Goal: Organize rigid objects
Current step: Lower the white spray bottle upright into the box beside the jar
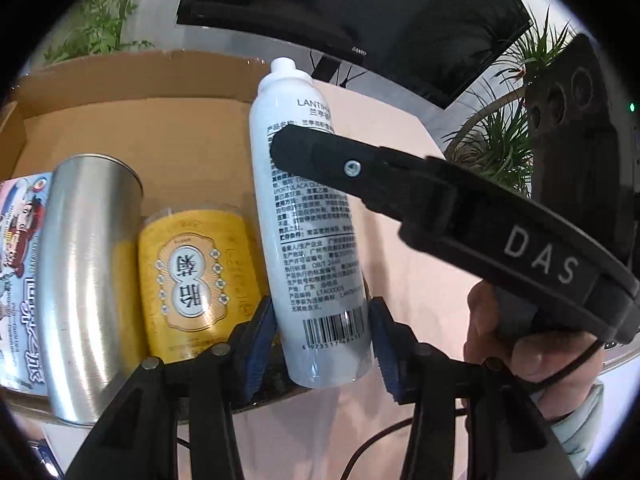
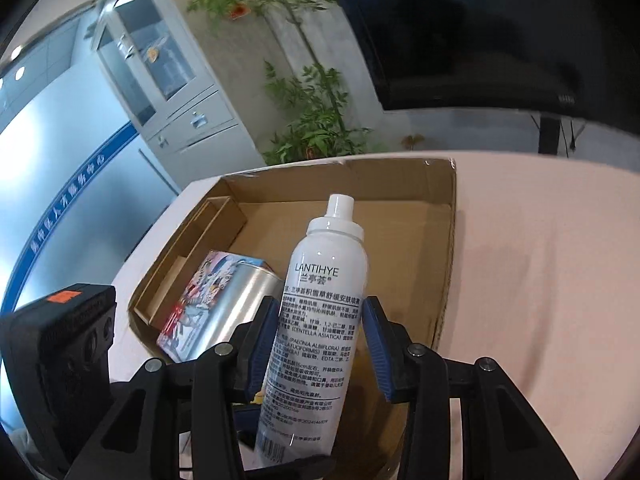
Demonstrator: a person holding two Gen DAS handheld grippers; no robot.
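Observation:
A white LANTIHYE spray bottle [image 1: 304,216] stands upright at the near right edge of an open cardboard box [image 1: 168,128]. My left gripper [image 1: 322,336] has its blue pads on both sides of the bottle's base and holds it. My right gripper [image 2: 320,340] straddles the same bottle [image 2: 320,312] higher up, with a gap at each pad. One right finger [image 1: 360,168] crosses in front of the bottle in the left wrist view. In the box stand a steel cup [image 1: 84,280], a yellow can [image 1: 196,280] and a cartoon-printed tin [image 1: 20,272].
The box [image 2: 448,240] sits on a pink tablecloth [image 2: 540,260]. A small cardboard insert [image 2: 200,236] lies along the box's left wall. A dark monitor [image 1: 360,4] and potted plants [image 1: 500,132] stand behind. A cable [image 1: 380,440] runs near the front.

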